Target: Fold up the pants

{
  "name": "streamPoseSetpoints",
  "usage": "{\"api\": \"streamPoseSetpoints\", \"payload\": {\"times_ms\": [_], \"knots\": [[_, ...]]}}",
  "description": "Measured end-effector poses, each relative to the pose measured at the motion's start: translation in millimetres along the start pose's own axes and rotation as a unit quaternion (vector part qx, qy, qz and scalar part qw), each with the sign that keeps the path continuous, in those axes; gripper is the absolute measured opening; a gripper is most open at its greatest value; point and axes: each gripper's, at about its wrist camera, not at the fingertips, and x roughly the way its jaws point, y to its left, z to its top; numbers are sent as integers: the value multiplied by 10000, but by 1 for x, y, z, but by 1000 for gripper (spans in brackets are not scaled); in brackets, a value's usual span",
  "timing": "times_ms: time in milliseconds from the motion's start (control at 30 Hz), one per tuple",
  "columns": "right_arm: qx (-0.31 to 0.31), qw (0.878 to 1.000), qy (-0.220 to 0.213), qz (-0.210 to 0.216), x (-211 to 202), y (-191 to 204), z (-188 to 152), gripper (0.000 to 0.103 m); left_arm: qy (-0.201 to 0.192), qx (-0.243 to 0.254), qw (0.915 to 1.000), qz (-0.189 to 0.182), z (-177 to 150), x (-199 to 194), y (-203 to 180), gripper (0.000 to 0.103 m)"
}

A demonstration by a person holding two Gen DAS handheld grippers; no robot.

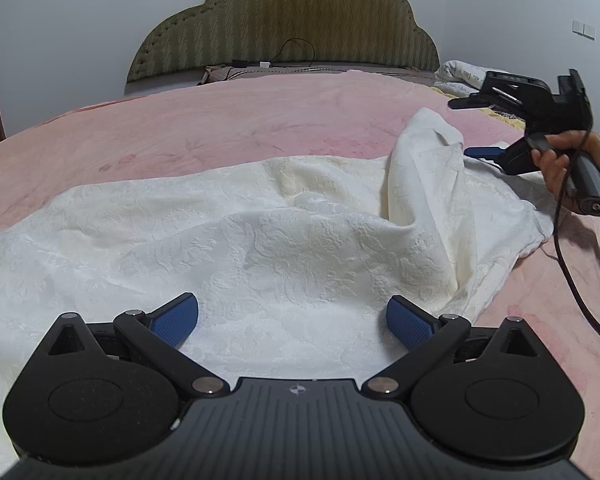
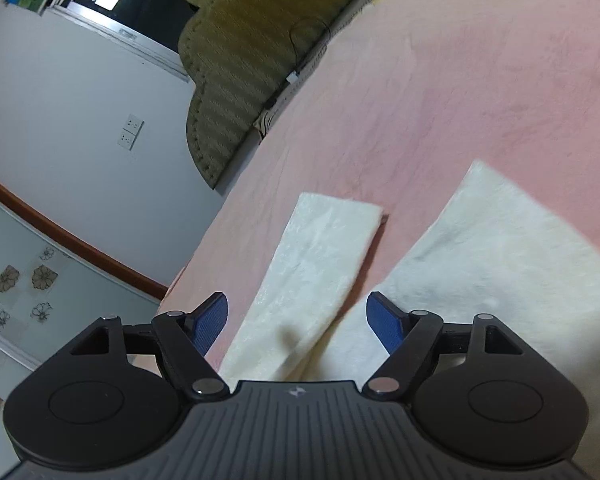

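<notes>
- The white pants (image 1: 260, 240) lie on a pink bed cover (image 1: 220, 120), spread out and bumpy.
- One part of the pants stands up in a tall fold (image 1: 424, 160) near the right side.
- The left claw (image 1: 292, 320) hangs just over the pants. Its two blue fingers (image 1: 176, 320) are spread wide apart, and nothing is between them.
- The right claw (image 2: 296, 320) is also wide open and holds nothing. It is tilted, so the room looks slanted.
- From the right claw's camera, two white pant legs show: a thin one (image 2: 320, 260) and a wide one (image 2: 500, 272), with pink cover between them.
- In the left camera, a hand (image 1: 572, 160) holds the right claw's handle, above the right end of the pants.
- A green headboard (image 1: 284, 20) stands at the far end of the bed.
</notes>
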Motion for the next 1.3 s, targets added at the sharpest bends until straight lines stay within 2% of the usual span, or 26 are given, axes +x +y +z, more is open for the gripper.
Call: {"api": "streamPoseSetpoints", "payload": {"times_ms": [67, 133, 267, 433, 567, 600, 633, 667, 700, 767, 867, 1000, 1100, 1200, 1267, 1300], "knots": [[8, 9999, -27, -119, 8, 2, 4, 76, 0, 0, 10000, -1, 0, 0, 0, 103], [132, 9998, -150, -38, 10, 2, 6, 76, 0, 0, 10000, -2, 0, 0, 0, 103], [511, 9949, -638, 597, 4, -9, 7, 77, 1, 2, 10000, -3, 0, 0, 0, 103], [386, 9931, -434, 1022, 18, -12, 9, 77, 1, 2, 10000, -4, 0, 0, 0, 103], [345, 9956, -326, 803, 40, -9, 15, 73, 0, 3, 10000, -4, 0, 1, 0, 103], [343, 9964, -310, 705, 46, -7, 18, 69, 0, 2, 10000, -5, 0, 1, 0, 103], [335, 9977, -262, 519, 51, -7, 19, 49, -1, 2, 10000, -5, 0, 1, 0, 103], [328, 9988, -196, 309, 56, -6, 21, 19, -1, 2, 10000, -5, 0, 1, 0, 103], [320, 9992, -160, 159, 60, -7, 20, 7, -2, 2, 10000, -6, 0, 1, 0, 103], [260, 9993, -236, 161, 59, -8, 17, 6, -10, 1, 10000, 1, 0, 1, 0, 103], [26, 9981, -571, 226, 35, 0, 12, 5, -70, 36, 9999, 108, 0, -2, -3, 101], [-284, 9940, -1008, 308, -22, 8, 9, 5, -318, 344, 9983, 336, 0, -12, -16, 99], [-356, 9914, -1195, 394, -61, 9, 11, 6, -498, 313, 9975, 386, 2, -17, -19, 101], [-426, 9938, -1009, 184, -69, 12, 17, 6, -407, 116, 9982, 418, 2, -11, -14, 101], [-455, 9960, -758, 93, -56, 21, 23, 6, -210, -101, 9987, 449, 3, -5, -6, 99], [-444, 9967, -650, 177, -50, 28, 26, 6, -153, -226, 9987, 441, 3, -4, -2, 99]]}}
